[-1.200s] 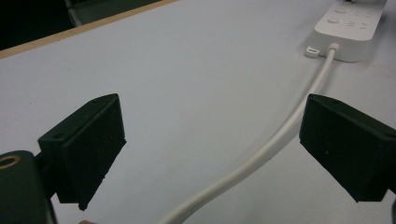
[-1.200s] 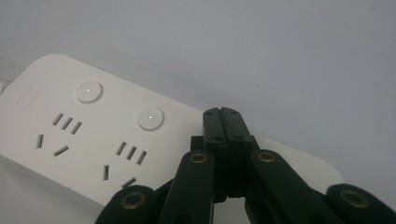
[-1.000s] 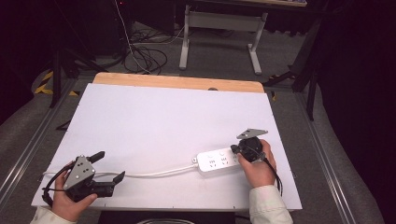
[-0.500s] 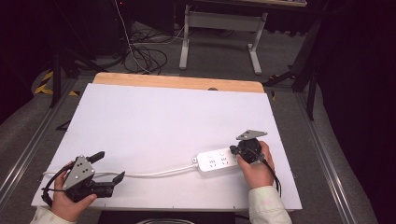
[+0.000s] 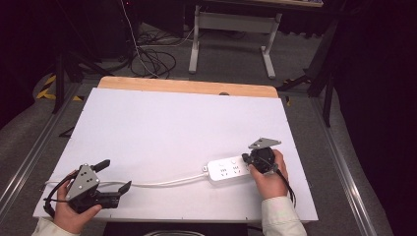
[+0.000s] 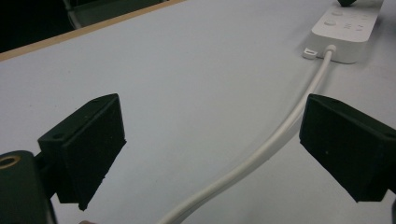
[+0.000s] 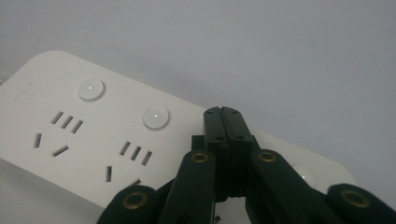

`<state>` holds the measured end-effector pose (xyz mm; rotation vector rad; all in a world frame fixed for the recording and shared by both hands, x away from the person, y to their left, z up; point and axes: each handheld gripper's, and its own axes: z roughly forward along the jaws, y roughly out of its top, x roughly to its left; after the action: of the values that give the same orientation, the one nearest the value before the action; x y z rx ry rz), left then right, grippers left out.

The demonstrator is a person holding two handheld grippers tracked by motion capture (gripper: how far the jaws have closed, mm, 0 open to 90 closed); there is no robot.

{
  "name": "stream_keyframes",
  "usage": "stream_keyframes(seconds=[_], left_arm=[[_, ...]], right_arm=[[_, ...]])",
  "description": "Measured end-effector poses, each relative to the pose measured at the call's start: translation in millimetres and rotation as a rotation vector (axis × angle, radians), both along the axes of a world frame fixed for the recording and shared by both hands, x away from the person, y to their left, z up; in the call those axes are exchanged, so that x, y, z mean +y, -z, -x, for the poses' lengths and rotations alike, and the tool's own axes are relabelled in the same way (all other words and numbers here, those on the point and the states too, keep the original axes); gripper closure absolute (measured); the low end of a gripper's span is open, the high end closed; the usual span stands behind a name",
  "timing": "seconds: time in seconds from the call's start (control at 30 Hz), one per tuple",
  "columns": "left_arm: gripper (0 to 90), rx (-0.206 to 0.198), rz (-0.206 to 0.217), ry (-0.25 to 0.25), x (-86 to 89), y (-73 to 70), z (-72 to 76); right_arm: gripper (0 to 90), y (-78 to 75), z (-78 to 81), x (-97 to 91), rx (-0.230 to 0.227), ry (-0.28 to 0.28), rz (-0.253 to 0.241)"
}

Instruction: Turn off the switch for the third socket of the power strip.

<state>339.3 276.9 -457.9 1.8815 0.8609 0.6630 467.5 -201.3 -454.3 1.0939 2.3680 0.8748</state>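
Right tongs (image 7: 223, 114), jaws pressed together, sit atop a white power strip (image 5: 227, 168); left tongs (image 5: 114, 176) gape wide over its cord (image 6: 261, 154).

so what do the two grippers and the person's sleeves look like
Both are black. The left gripper has blocky rectangular pads, a grey three-cornered plate and a black looping cable. The right gripper has the same plate, brass-coloured rivets and a trailing black cable. Both sleeves are white.
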Motion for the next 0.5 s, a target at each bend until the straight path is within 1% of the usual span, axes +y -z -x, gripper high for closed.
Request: stream_keyframes(seconds=[0.03,0.17,0.27,0.3,0.5], left_arm=[[7.1,0.0,0.001,-0.001,0.0,0.0,0.0],[7.1,-0.001,-0.002,0.001,0.0,0.0,-0.1],[7.1,0.0,0.0,-0.001,-0.1,0.1,0.0],[7.1,0.0,-0.003,0.001,0.0,0.0,-0.2],[7.1,-0.003,0.0,0.0,0.0,0.0,0.0]], right_arm=[[90.0,0.5,-0.1,-0.3,-0.004,0.001,-0.007],[90.0,0.8,0.3,-1.3,-0.004,-0.001,-0.008],[90.0,1.6,0.0,-3.0,-0.003,-0.002,-0.024],[90.0,2.3,-0.1,-4.0,-0.002,-0.002,-0.038],[90.0,2.6,0.0,-4.4,-0.005,-0.004,-0.036]])
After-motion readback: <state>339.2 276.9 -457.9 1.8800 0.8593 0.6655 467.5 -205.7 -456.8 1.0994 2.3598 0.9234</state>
